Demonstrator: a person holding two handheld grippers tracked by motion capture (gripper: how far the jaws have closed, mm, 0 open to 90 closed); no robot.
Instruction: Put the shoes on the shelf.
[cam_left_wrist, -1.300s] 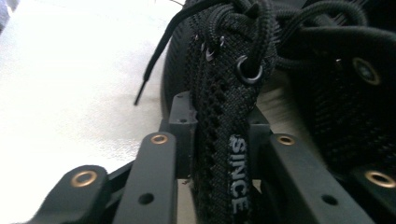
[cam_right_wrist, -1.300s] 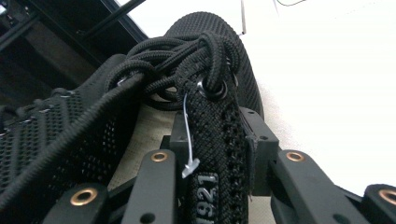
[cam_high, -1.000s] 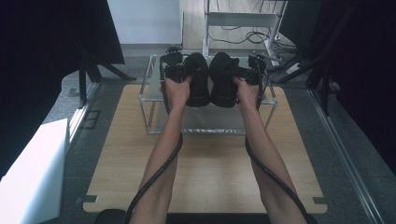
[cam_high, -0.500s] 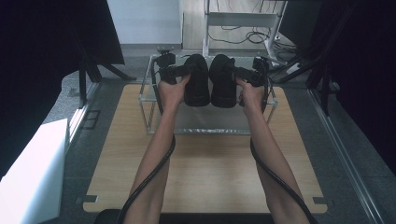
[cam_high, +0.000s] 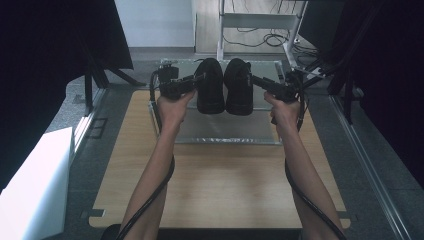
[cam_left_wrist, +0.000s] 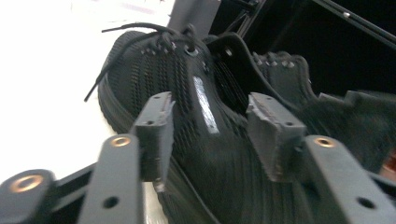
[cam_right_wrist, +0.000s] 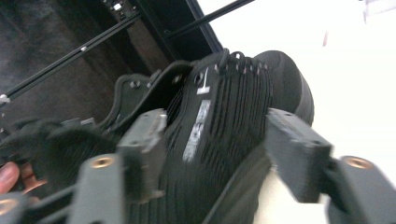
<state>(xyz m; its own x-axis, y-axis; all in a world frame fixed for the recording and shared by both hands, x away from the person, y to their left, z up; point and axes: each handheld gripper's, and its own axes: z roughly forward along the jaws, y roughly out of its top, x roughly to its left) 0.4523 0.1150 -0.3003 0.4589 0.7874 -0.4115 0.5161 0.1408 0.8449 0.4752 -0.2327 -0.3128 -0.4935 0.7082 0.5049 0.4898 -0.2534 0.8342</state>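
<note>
Left shoe (cam_high: 210, 86): black mesh, laced, lying on the metal rack's (cam_high: 225, 132) top shelf at the table's far end, touching its mate.
Right shoe (cam_high: 238, 86): alongside, toes pointing away.
Left gripper (cam_high: 196, 80): at the left shoe's outer side; jaws parted and just closing, the shoe's side between them, pads off it.
Right gripper (cam_high: 256, 80): mirrored at the right shoe; jaws parted, just closing, not pressing.
Table (cam_high: 220, 190): bare wood before the rack.
Surroundings: white shelf frame (cam_high: 260, 20) and floor cables (cam_high: 260, 39) behind; white box (cam_high: 35, 185) at left; dark curtains both sides.
</note>
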